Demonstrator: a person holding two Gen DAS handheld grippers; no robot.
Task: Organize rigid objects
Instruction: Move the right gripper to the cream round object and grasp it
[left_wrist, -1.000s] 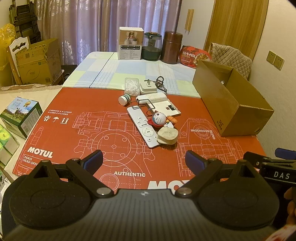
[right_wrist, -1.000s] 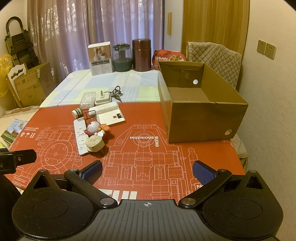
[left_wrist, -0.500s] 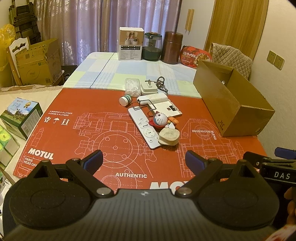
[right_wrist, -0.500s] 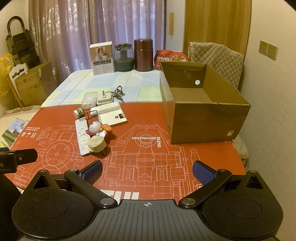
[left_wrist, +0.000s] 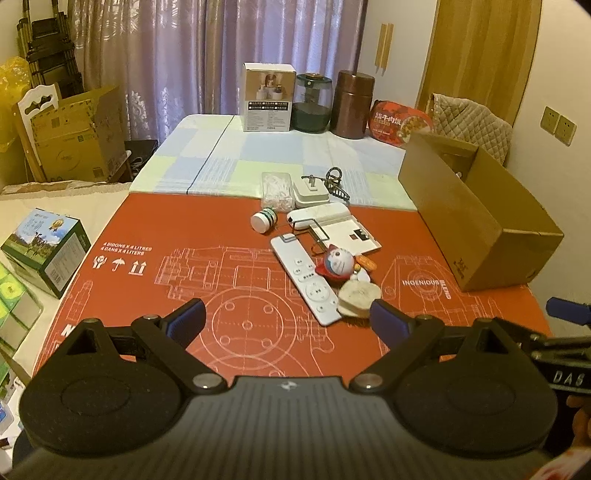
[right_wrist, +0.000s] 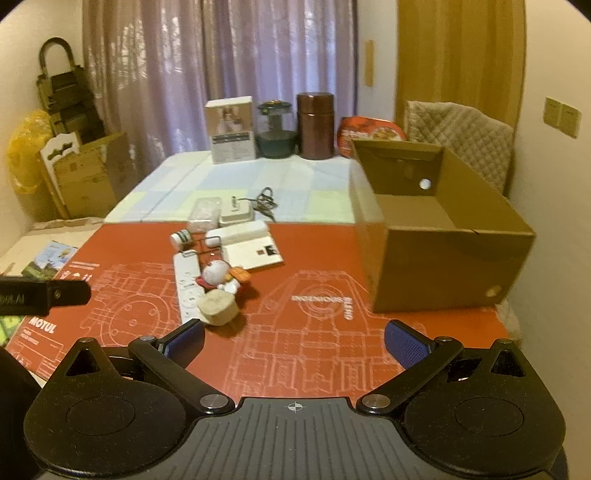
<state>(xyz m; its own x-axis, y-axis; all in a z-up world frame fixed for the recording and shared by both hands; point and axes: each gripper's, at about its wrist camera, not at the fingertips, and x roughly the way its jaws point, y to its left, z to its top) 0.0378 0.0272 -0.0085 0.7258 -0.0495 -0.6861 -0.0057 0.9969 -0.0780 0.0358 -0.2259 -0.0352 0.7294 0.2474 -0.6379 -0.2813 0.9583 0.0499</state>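
A small heap of objects lies mid-table on the red mat (left_wrist: 229, 280): a white remote (left_wrist: 305, 283) (right_wrist: 186, 286), a round cat figurine (left_wrist: 338, 263) (right_wrist: 218, 273), a beige round block (left_wrist: 359, 297) (right_wrist: 218, 307), a white flat box (left_wrist: 352, 236), a small white jar (left_wrist: 263, 220) and a clear plastic case (left_wrist: 275, 190). An open cardboard box (left_wrist: 476, 218) (right_wrist: 439, 236) stands at the right with nothing seen inside. My left gripper (left_wrist: 286, 319) is open, just short of the heap. Open too, my right gripper (right_wrist: 293, 341) hovers over bare mat between heap and box.
At the table's far end stand a white carton (left_wrist: 267, 96), a green glass jar (left_wrist: 311, 103), a brown canister (left_wrist: 352, 104) and a red food pack (left_wrist: 400, 123). Boxes (left_wrist: 44, 251) lie off the left edge. A quilted chair (right_wrist: 461, 144) stands behind the cardboard box.
Both grippers have moved forward toward the heap, which now looks nearer in both views. The right view is blurred by that motion. Both stay open; no object has shifted.
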